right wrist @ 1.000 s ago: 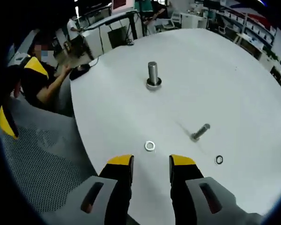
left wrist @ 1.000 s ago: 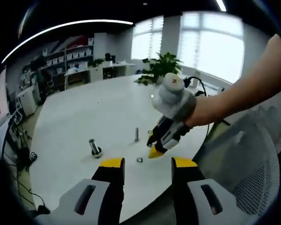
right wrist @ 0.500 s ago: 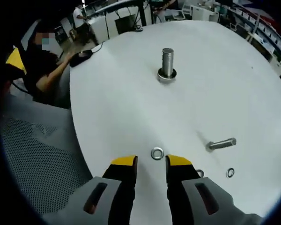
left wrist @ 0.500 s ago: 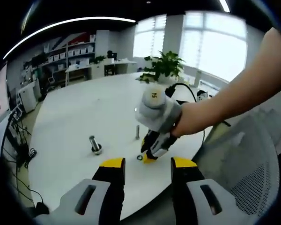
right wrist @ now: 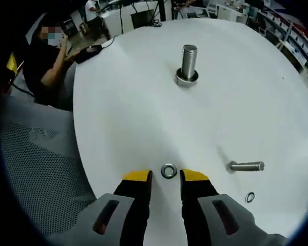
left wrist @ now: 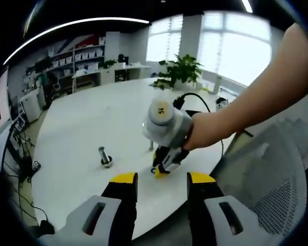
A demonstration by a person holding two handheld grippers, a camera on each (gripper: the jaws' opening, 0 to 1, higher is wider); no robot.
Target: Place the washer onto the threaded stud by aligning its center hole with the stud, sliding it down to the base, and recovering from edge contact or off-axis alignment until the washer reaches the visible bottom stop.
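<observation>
Right gripper view: we look down our own two yellow-tipped jaws at the white tabletop (right wrist: 143,102).
Right gripper (right wrist: 166,176): jaws parted by a narrow gap, gripping nothing, tips low over the tabletop near its edge.
Washer (right wrist: 168,170): lying flat on the tabletop, just ahead of the gap between our right jaws; whether the tips touch it we cannot tell.
Threaded stud (right wrist: 188,63): upright on its round base, well beyond the washer, nothing on its shank.
Second bolt (right wrist: 246,166): lying on its side, to the right of the washer.
Small ring (right wrist: 250,197): flat on the tabletop, beyond the second bolt from the stud, near the right edge.
Person (right wrist: 49,56): seated past the tabletop's far-left edge.
Left gripper view: we see the right gripper (left wrist: 160,170) held in a hand (left wrist: 205,134), nose down toward the tabletop (left wrist: 92,123), the washer hidden behind it.
Left gripper (left wrist: 157,178): jaws wide apart and empty, hovering off the tabletop's near edge.
Stud in this view: the threaded stud (left wrist: 104,156) stands left of the right gripper.
Potted plant (left wrist: 180,72): at the tabletop's far side, beyond the stud.
</observation>
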